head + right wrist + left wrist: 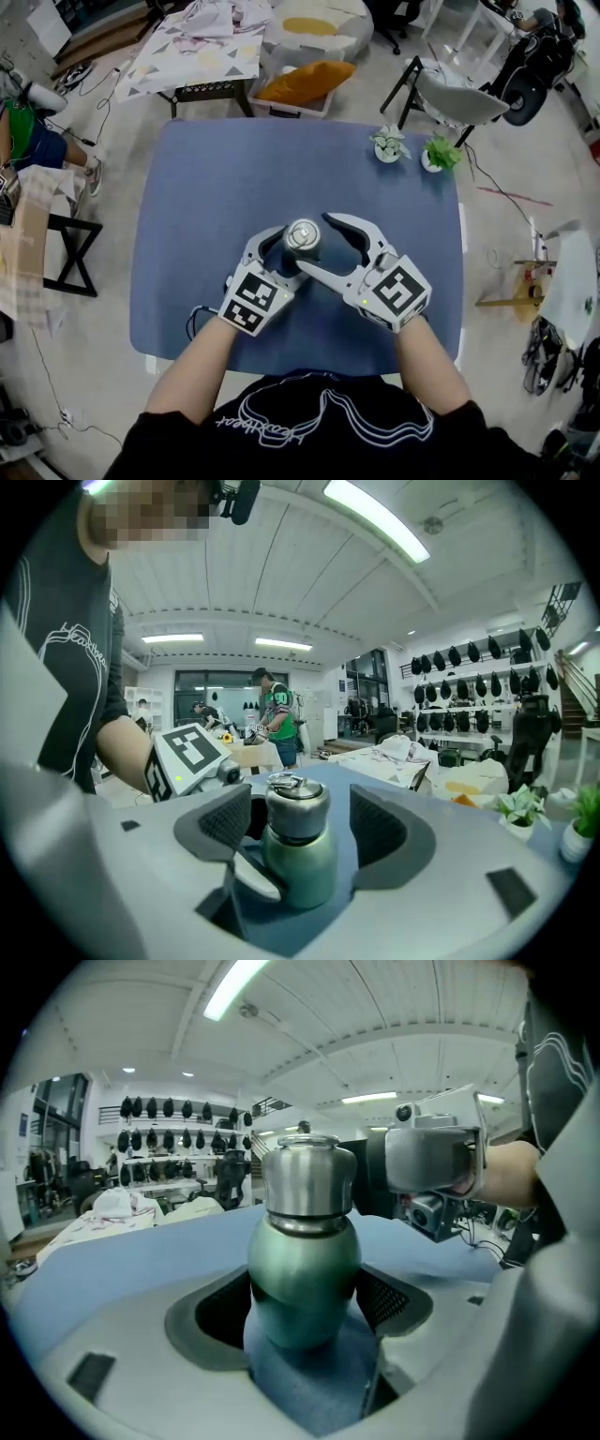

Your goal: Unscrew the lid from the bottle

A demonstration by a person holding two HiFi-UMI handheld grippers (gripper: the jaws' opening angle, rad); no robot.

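A green metal bottle (303,236) with a steel lid (297,806) stands upright in the middle of the blue table (206,187). My left gripper (289,253) comes in from the near left and is shut on the bottle's green body (305,1274), with its pads pressed against both sides. My right gripper (314,242) reaches in from the near right at lid height. Its jaws stand open on either side of the lid, and a gap shows between each pad (380,827) and the steel. In the left gripper view the right gripper (433,1162) shows just behind the bottle.
Two small potted plants (389,145) (441,155) stand at the table's far right edge. Beyond that corner is a chair (455,96). Past the far edge lie cushions (305,82) and a patterned cloth (197,52). The person's forearms cross the near edge.
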